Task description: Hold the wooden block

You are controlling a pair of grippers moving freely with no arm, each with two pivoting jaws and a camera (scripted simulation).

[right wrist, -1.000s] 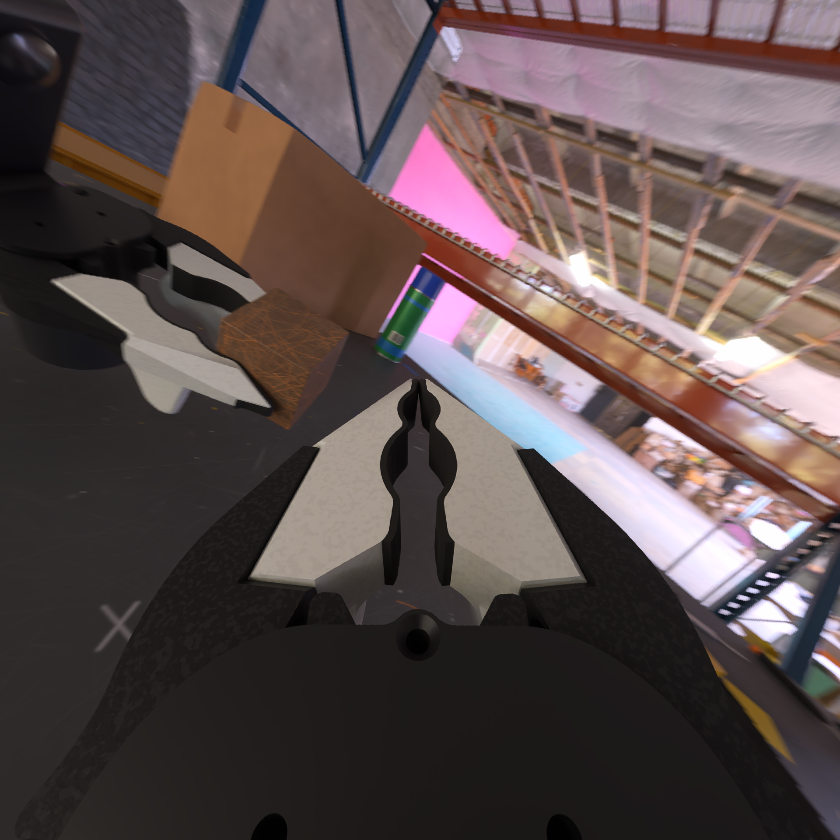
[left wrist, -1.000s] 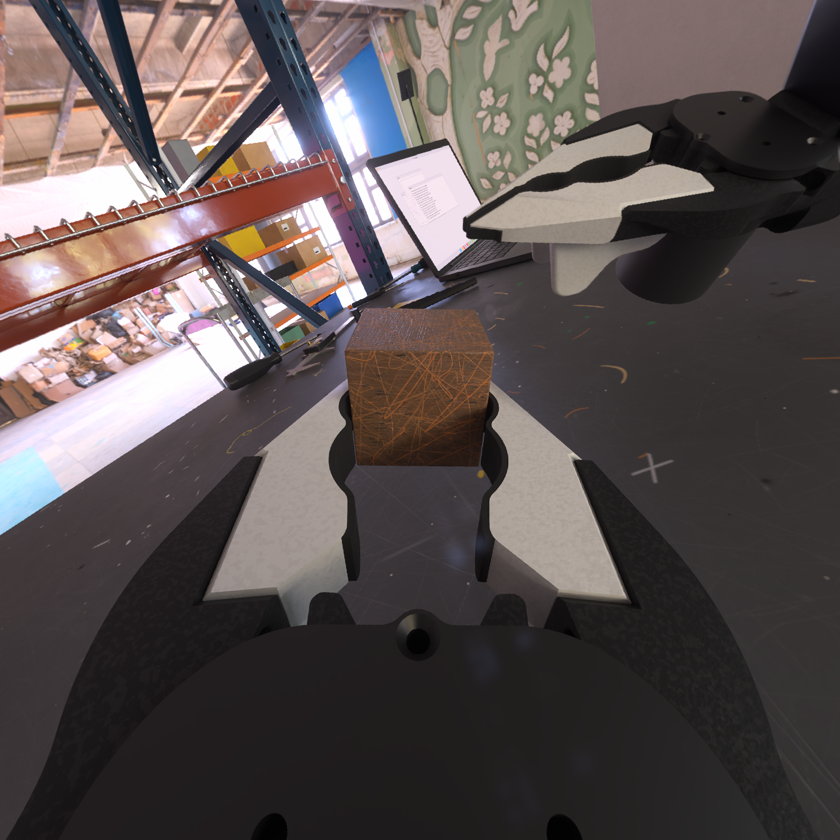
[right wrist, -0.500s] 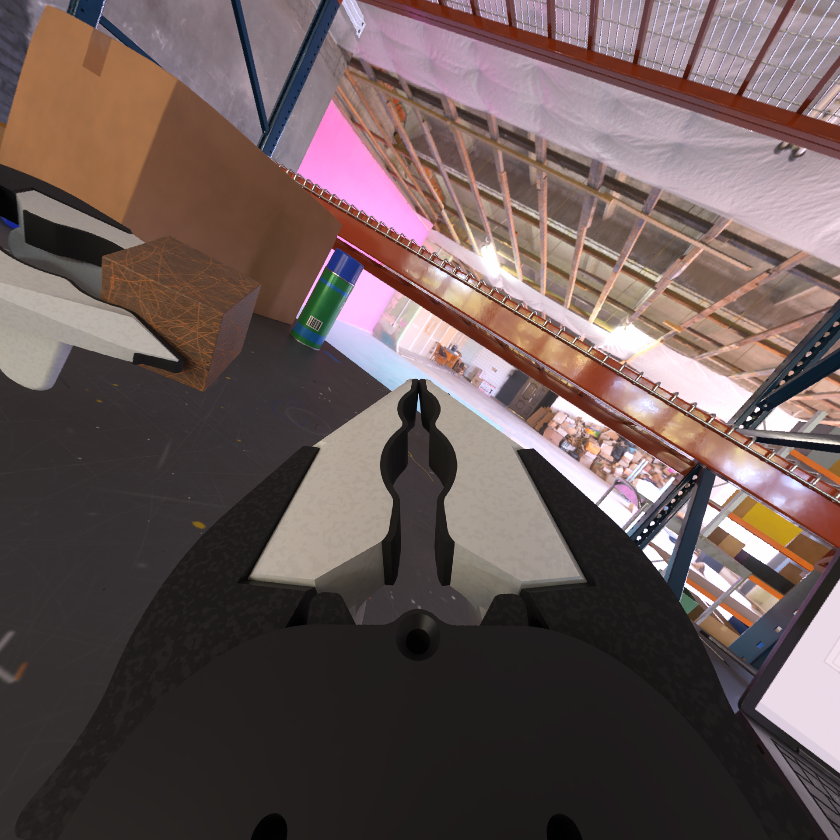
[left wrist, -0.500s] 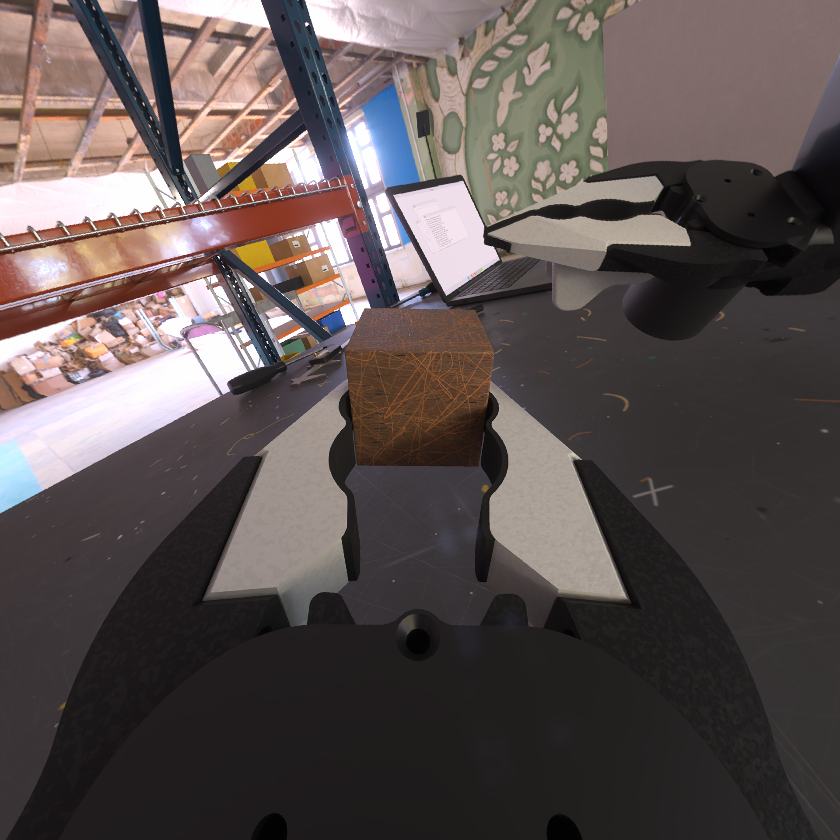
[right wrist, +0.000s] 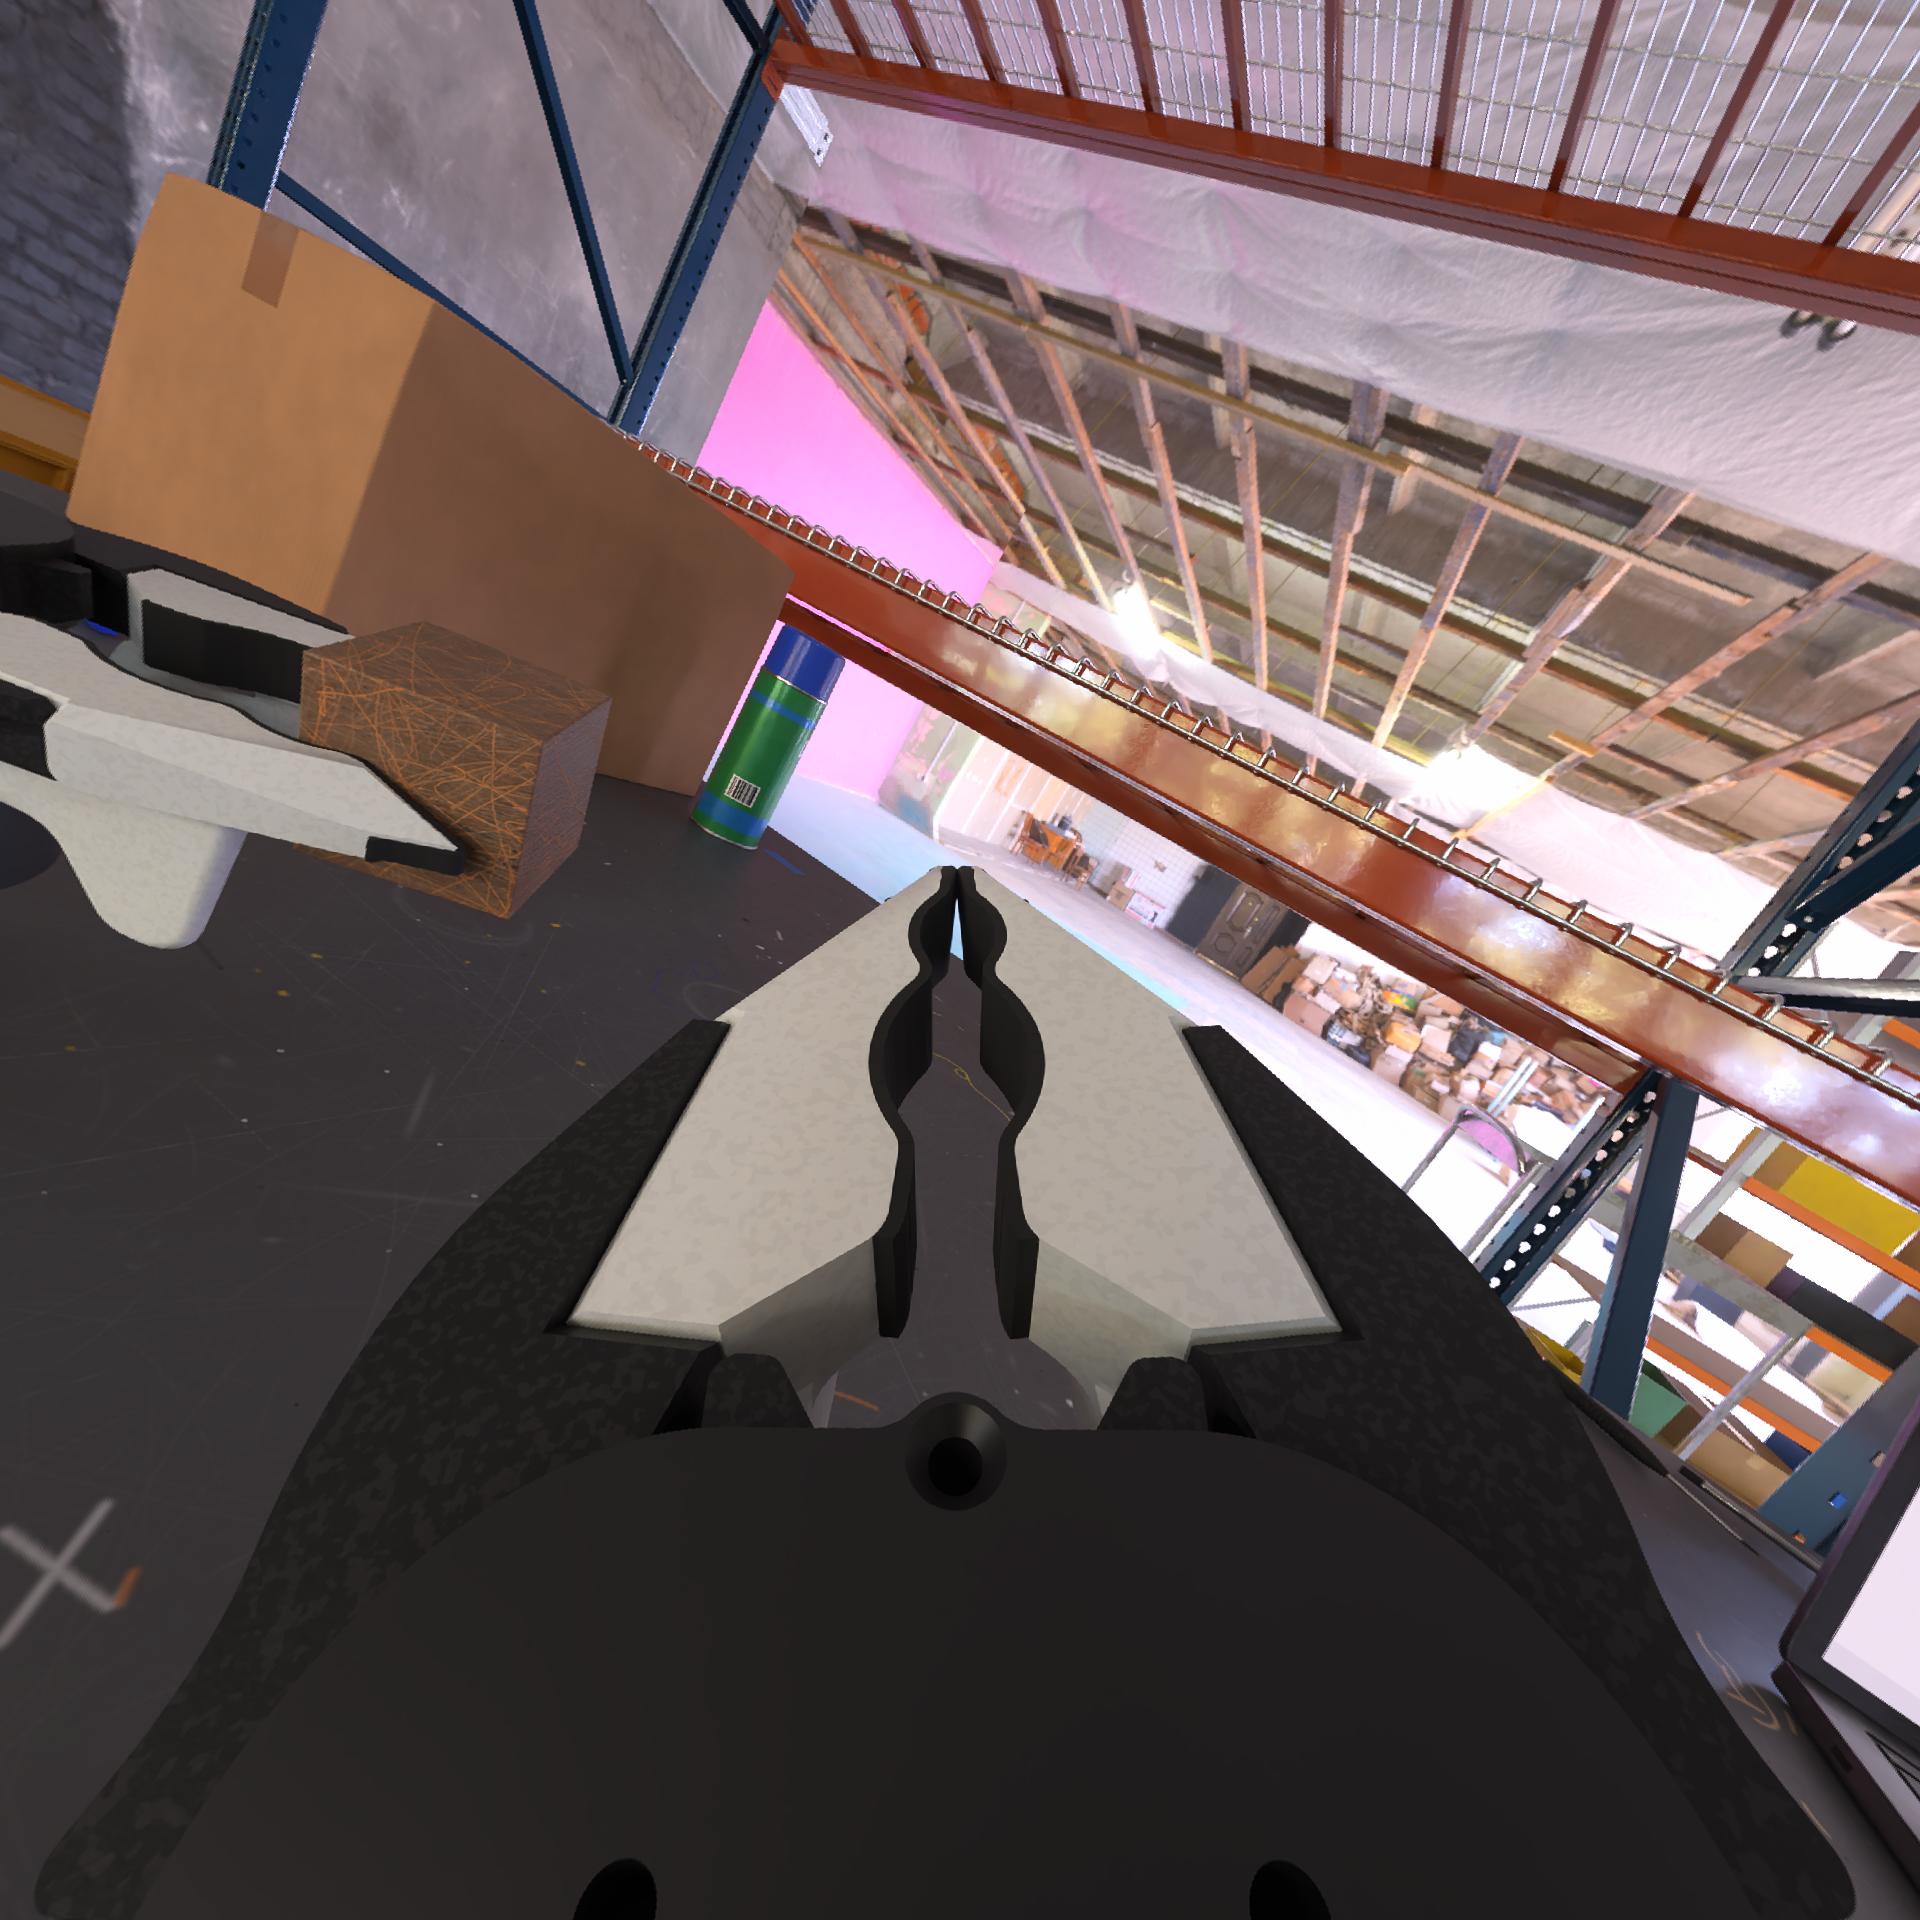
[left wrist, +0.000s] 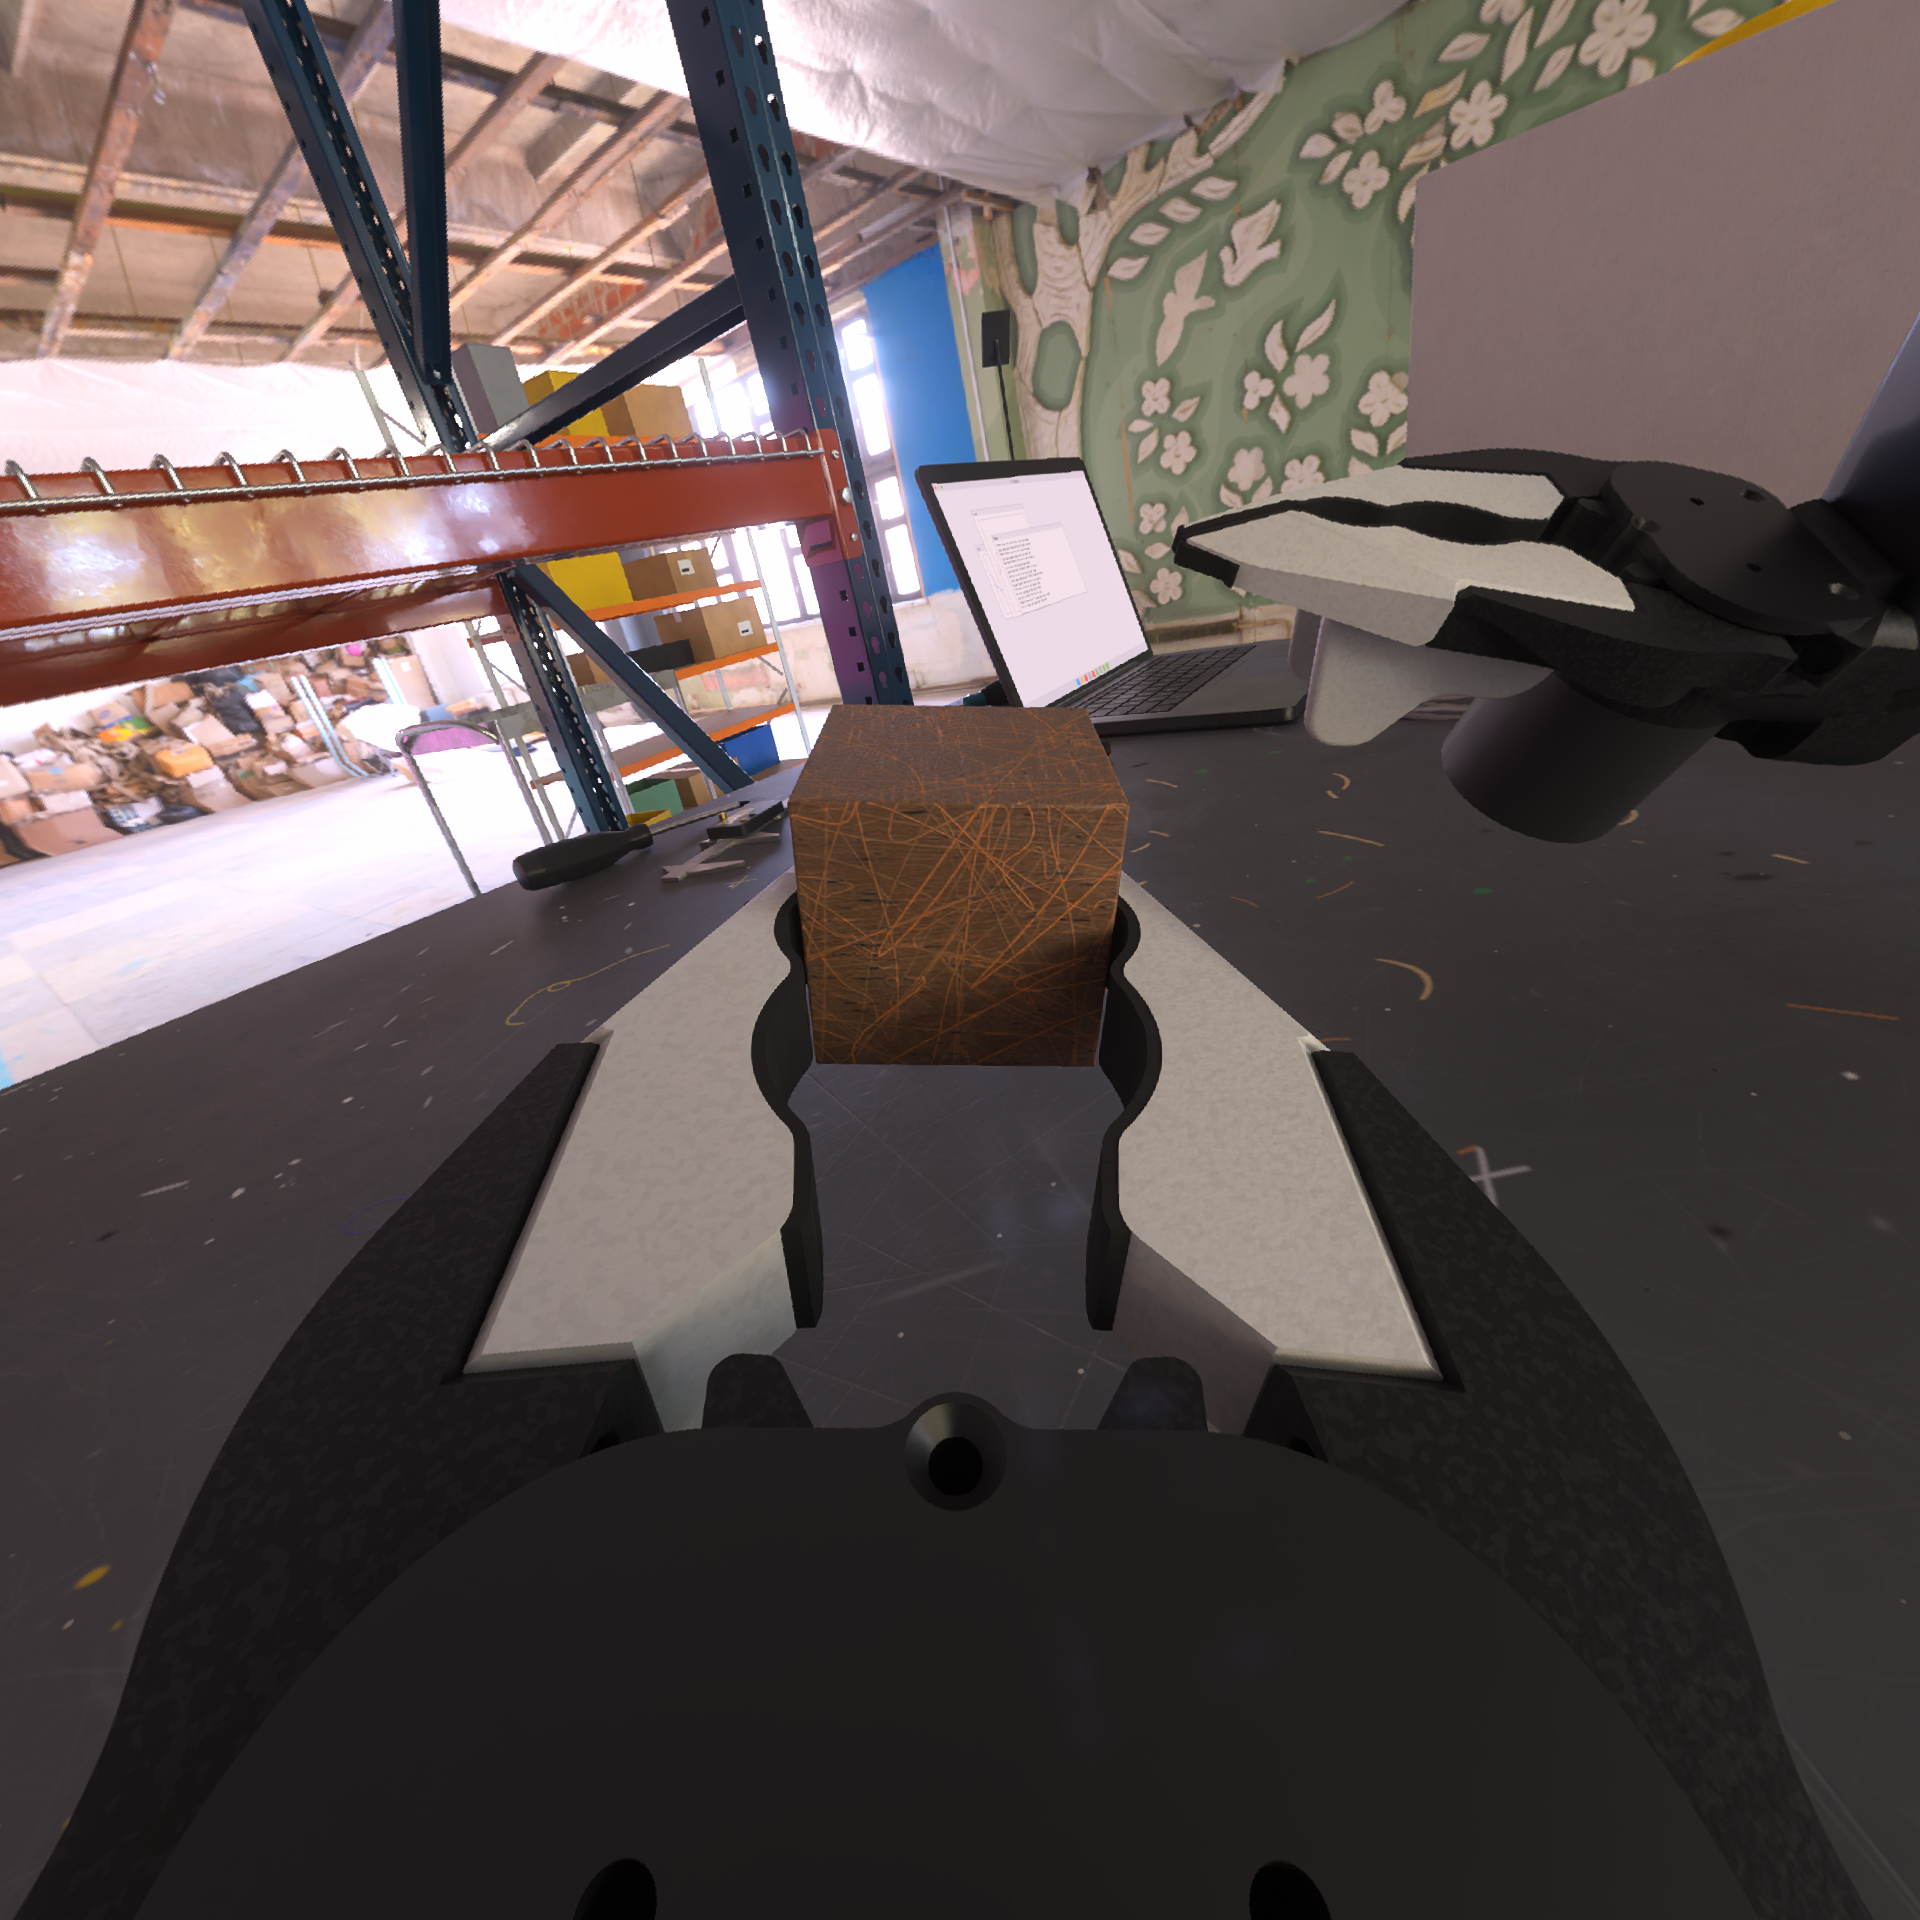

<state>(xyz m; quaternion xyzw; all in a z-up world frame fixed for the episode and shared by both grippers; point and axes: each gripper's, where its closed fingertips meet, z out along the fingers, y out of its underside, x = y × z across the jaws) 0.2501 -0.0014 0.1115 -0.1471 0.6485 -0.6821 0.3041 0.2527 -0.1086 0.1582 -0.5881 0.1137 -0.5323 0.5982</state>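
Observation:
The wooden block (left wrist: 956,883) is a brown cube with orange scratch marks. My left gripper (left wrist: 956,904) is shut on it, one finger pressed to each side, holding it above the dark table (left wrist: 1558,1039). The block also shows in the right wrist view (right wrist: 457,748), between the left gripper's fingers (right wrist: 208,769) at the left edge. My right gripper (right wrist: 956,878) is shut and empty, its tips touching, to the right of the block and apart from it. It shows in the left wrist view (left wrist: 1205,545) at the upper right, raised above the table.
An open laptop (left wrist: 1049,592) stands at the table's far side. A screwdriver (left wrist: 582,857) and small metal parts (left wrist: 717,847) lie near the far left edge. A large cardboard box (right wrist: 395,499) and a green spray can (right wrist: 764,748) stand behind the block. Warehouse racking (left wrist: 416,540) lies beyond.
My left gripper, still gripping the block, has levelled out. My right gripper has swung to the right and away from the block, staying shut.

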